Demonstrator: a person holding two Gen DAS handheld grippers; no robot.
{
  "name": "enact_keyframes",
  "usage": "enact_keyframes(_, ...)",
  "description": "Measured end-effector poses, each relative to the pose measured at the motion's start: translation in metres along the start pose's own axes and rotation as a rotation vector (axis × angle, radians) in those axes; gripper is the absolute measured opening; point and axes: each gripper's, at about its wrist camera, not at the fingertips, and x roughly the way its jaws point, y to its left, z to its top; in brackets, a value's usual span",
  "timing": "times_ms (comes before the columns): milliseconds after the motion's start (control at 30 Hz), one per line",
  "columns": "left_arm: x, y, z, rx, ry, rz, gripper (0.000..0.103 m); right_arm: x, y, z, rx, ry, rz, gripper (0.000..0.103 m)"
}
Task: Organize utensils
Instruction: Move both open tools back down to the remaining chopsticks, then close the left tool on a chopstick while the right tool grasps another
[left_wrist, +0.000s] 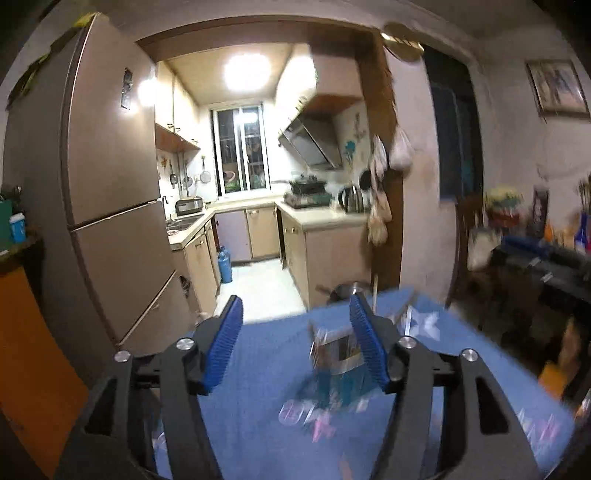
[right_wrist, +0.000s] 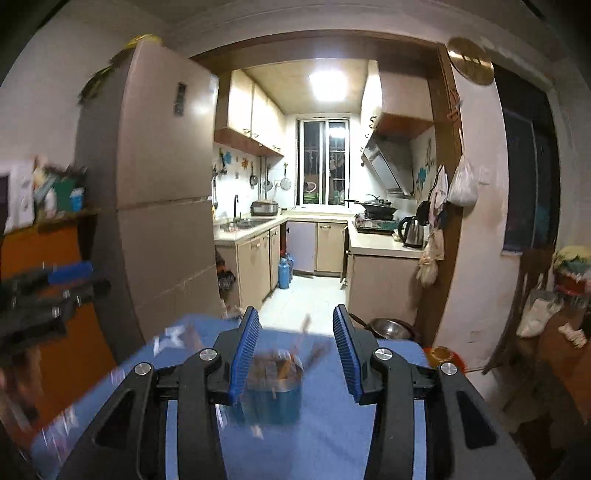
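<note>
Blue tabletop (right_wrist: 332, 424) under us, both our left gripper (left_wrist: 295, 343) and right gripper (right_wrist: 297, 350) gaping, blurry teal utensil holder (right_wrist: 275, 397) between the right one's pads.

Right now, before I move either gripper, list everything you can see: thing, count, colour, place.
Table cover: one, blue, foreground under both grippers.
Utensil holder: one, teal, on the cover ahead of the right gripper; blurred sticks inside.
Fridge: one, beige, left of the kitchen doorway.
Kettle: one, steel and black, right counter.
Wok: one, dark, on the stove.
Gas bottles: blue, kitchen floor; count unclear.
Metal bowl: one, silver, beyond the table.
Left gripper: black, blue pads, open, nothing pressed.
Right gripper: same, open.
</note>
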Motion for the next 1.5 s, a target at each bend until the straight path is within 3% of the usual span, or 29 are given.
enact_keyframes(100,-0.027,-0.003,-0.048,0.084,0.056,0.006,0.059,-0.047,-0.005,-0.050,-0.031,0.037,-0.024,0.044)
enact_keyframes(400,-0.047,-0.024,-0.189,0.121,0.322,-0.072,0.056,-0.132,-0.016,-0.201,0.014,0.198,-0.163,0.044)
enact_keyframes(567,-0.061,-0.050,-0.243,0.143,0.387,-0.088,0.056,-0.149,0.010,-0.267,0.075,0.290,-0.145,0.044)
enact_keyframes(700,-0.072,-0.054,-0.269,0.059,0.429,-0.118,0.056,-0.157,0.043,-0.300,0.127,0.330,-0.068,0.039)
enact_keyframes(800,-0.071,-0.056,-0.287,0.008,0.469,-0.140,0.056,-0.154,0.066,-0.311,0.124,0.341,-0.037,0.029)
enact_keyframes(967,-0.069,-0.054,-0.296,-0.079,0.484,-0.171,0.056,-0.136,0.083,-0.306,0.113,0.340,-0.009,0.027)
enact_keyframes(1200,-0.061,-0.069,-0.297,-0.050,0.467,-0.151,0.056,-0.117,0.082,-0.300,0.086,0.341,-0.035,0.028)
enact_keyframes(1500,-0.050,-0.072,-0.293,-0.060,0.455,-0.143,0.056,-0.085,0.069,-0.307,0.098,0.435,-0.086,0.027)
